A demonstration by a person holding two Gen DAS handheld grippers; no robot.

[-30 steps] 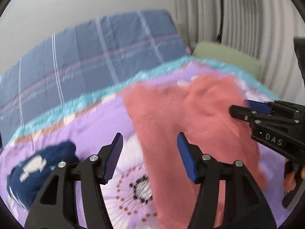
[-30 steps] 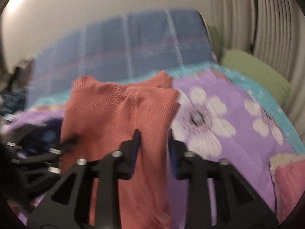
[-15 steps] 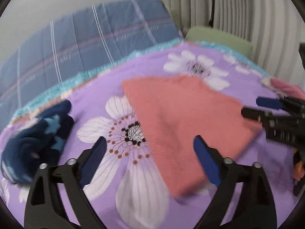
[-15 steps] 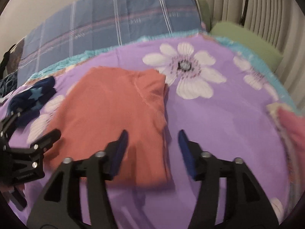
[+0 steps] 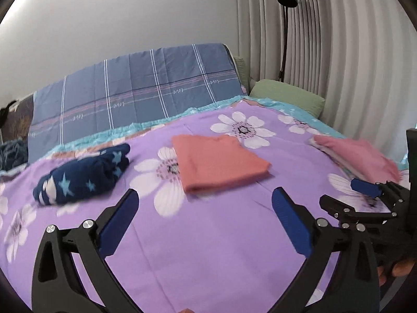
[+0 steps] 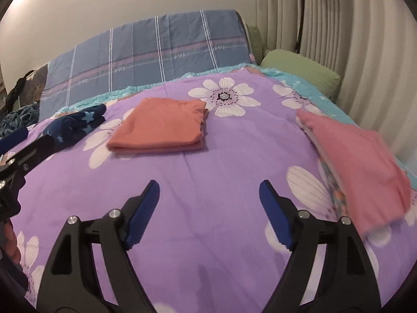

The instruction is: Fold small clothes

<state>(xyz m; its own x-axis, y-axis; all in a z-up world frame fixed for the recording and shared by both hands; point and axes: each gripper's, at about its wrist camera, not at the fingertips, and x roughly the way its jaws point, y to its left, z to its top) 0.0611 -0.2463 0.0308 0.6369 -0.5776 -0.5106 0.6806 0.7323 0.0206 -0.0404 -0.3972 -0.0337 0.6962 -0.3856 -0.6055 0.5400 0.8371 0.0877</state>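
The orange garment (image 6: pixel 159 127) was found folded flat mid-bedspread (image 6: pixel 221 187), presumably set clear for stacking. Left gripper (image 5: pixel 206 221) and right gripper (image 6: pixel 208 211) were noted empty, jaws opening, well apart from it. A star-patterned garment (image 5: pixel 83 172) was observed unfolded beside it.

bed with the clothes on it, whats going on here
A person is folding small clothes on a bed with a purple floral cover, holding a two-finger tool in each hand. The orange garment lies folded flat, with neither tool touching it. The left tool and the right tool hover over bare cover, jaws opening with nothing between them. A crumpled navy star-print garment waits on the left; a folded pink garment tops a pile on the right.
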